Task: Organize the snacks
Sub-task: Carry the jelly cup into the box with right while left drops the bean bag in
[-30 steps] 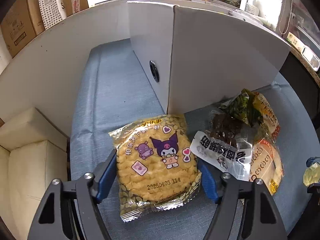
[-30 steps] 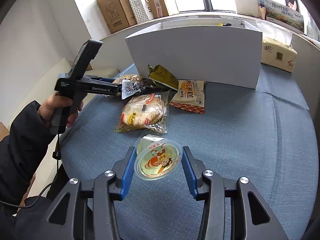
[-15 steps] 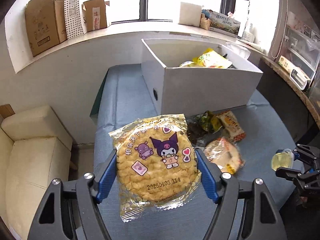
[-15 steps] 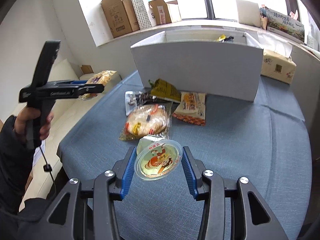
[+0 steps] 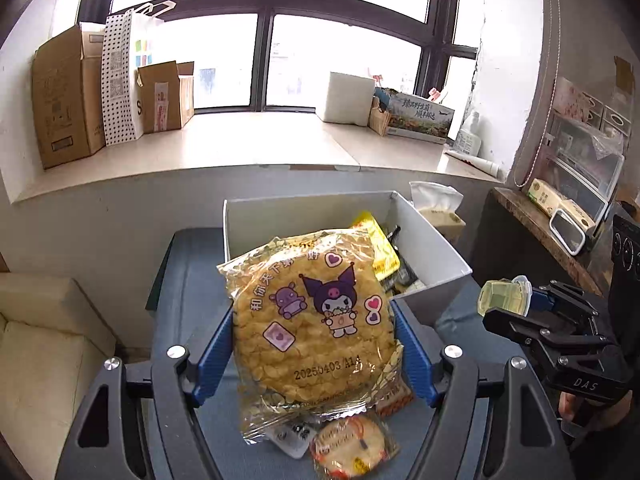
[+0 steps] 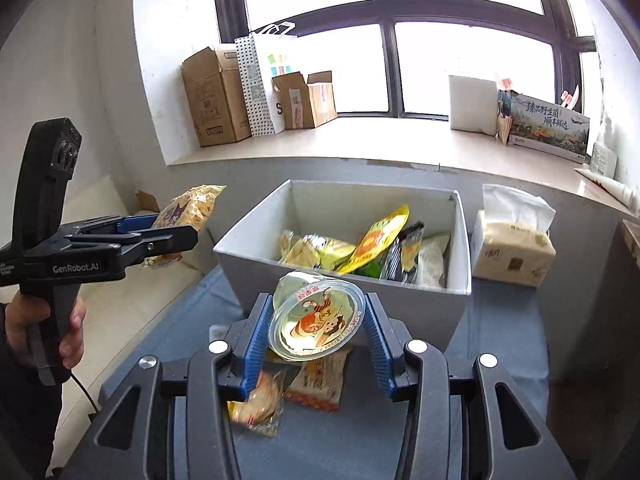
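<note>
My left gripper (image 5: 312, 352) is shut on a round yellow cracker pack (image 5: 308, 328) printed with a purple cartoon figure, held in the air in front of the white box (image 5: 436, 256). My right gripper (image 6: 316, 330) is shut on a clear jelly cup (image 6: 316, 320) with a cartoon lid, raised before the white box (image 6: 256, 256). Several snack packs lie inside that box. In the left wrist view the right gripper (image 5: 520, 304) shows at the right with the jelly cup (image 5: 502, 297). The right wrist view has the left gripper (image 6: 160, 236) at the left.
Loose snack packs (image 5: 352, 446) stay on the blue-grey table (image 6: 504, 344) below the grippers. A tissue pack (image 6: 512, 248) stands right of the box. Cardboard boxes (image 6: 216, 96) and a paper bag sit on the window sill. A cream sofa (image 5: 36, 352) lies at the left.
Both grippers have risen from the table with their snacks. The box's open top and its contents have come into view, and the loose packs have dropped low in the frame.
</note>
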Motion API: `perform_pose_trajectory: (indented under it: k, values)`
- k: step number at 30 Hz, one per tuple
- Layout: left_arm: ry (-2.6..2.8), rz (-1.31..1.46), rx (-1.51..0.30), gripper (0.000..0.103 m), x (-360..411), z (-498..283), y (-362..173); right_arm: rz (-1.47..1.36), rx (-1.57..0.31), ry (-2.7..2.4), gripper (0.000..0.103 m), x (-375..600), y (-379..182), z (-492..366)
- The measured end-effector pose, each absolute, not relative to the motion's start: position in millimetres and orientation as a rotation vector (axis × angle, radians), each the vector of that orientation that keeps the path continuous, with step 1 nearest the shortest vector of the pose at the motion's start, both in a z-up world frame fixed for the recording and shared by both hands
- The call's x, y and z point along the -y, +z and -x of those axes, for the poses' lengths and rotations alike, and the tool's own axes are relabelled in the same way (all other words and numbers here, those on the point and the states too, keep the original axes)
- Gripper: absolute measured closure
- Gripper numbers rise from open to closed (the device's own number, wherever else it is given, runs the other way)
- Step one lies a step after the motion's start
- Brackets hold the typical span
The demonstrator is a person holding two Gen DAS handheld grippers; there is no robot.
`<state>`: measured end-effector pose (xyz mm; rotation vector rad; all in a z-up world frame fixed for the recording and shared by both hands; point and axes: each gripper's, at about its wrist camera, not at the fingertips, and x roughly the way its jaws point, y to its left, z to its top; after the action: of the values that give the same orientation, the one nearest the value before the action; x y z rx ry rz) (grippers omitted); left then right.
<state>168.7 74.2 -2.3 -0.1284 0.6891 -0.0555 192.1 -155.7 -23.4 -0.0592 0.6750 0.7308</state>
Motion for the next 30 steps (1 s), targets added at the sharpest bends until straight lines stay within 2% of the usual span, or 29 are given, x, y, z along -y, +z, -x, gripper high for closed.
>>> perform_pose_trajectory:
  k: [5, 11, 13, 14, 15, 30]
  values:
    - [-0.041, 0.132, -0.719, 0.024, -73, -235, -2, 0.019, -0.721, 0.666, 0.054, 152, -22, -269]
    - [-0.028, 0.109, -0.8, 0.022, -73, -282, -33, 0.024, -0.787, 0.609, 0.053, 153, -37, -317]
    - [-0.064, 0.106, -0.831, 0.005, -71, -285, -44, 0.021, -0.8, 0.603, 0.036, 156, -41, -321]
    - [-0.056, 0.094, -0.837, 0.0, -69, -285, -47, 0.02, -0.797, 0.592, 0.011, 159, -42, -321]
    - [-0.06, 0.086, -0.837, 0.0, -67, -283, -50, 0.007, -0.787, 0.586, 0.002, 162, -42, -320]
    - [-0.07, 0.053, -0.784, 0.0, -54, -248, -30, -0.051, -0.685, 0.617, 0.0, 185, -22, -279]
